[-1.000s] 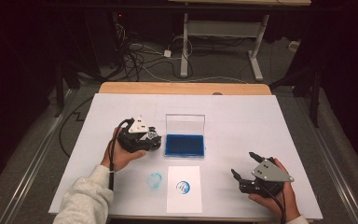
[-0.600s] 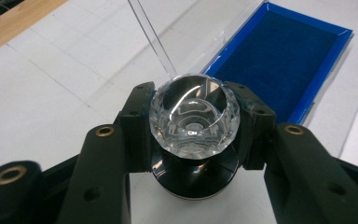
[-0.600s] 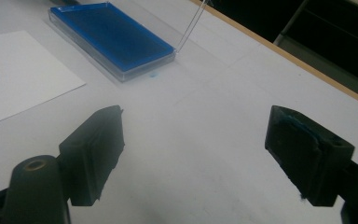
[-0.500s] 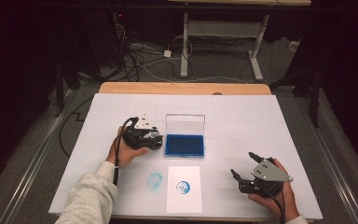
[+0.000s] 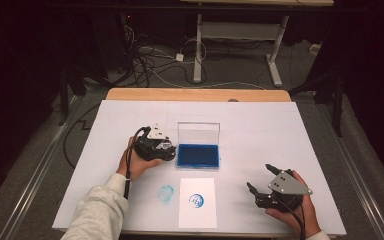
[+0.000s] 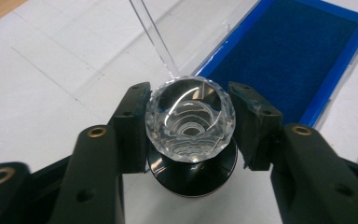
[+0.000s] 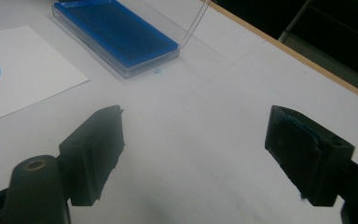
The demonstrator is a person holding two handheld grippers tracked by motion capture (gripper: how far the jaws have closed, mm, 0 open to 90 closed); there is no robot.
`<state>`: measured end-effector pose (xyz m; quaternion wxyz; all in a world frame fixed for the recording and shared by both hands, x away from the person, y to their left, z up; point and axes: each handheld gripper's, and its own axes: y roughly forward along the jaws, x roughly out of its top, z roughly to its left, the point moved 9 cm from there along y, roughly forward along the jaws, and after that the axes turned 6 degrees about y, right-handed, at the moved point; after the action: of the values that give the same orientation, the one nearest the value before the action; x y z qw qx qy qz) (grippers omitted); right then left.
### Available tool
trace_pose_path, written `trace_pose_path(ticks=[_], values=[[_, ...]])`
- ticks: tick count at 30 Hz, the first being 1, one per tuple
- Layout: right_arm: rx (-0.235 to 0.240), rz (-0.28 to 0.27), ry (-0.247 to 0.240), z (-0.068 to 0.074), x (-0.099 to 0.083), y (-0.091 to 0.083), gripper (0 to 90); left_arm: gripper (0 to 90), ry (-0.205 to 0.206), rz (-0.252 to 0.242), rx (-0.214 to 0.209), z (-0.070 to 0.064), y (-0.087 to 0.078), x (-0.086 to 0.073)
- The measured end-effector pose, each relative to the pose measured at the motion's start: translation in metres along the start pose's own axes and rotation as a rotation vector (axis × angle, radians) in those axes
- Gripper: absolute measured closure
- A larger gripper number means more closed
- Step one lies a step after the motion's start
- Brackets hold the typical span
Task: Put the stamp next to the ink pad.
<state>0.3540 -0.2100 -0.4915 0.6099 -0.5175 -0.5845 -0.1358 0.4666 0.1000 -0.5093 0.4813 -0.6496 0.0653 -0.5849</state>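
my left gripper (image 6: 191, 128) is clamped on the clear stamp (image 6: 191, 120), just beside the ink pad (image 6: 289, 51) near the worktop's middle.

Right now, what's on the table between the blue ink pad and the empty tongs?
Nothing: bare white table lies between the blue ink pad and the open right tongs, in the high view.

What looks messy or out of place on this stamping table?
A smeared blue ink blotch sits directly on the white table cover, left of the white paper sheet bearing the neat round blue stamp print.
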Motion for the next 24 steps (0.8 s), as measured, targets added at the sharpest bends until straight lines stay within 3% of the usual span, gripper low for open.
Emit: trace_pose_path(ticks=[9, 13, 18, 24], values=[[0.002, 0.002, -0.003, 0.001, 0.000, 0.000, 19.7, 31.5, -0.012, -0.043, 0.040, 0.003, -0.007, 0.006], [0.005, 0.002, -0.001, 0.001, 0.000, 0.000, 19.7, 21.6, -0.017, -0.075, 0.093, 0.006, -0.015, 0.010], [0.007, -0.003, 0.001, 0.002, 0.001, -0.001, 19.7, 16.6, 0.006, -0.133, 0.118, 0.003, -0.026, 0.018], [0.007, -0.008, 0.001, 0.001, 0.002, -0.002, 19.6, 16.5, 0.041, -0.165, 0.113, -0.004, -0.033, 0.025]])
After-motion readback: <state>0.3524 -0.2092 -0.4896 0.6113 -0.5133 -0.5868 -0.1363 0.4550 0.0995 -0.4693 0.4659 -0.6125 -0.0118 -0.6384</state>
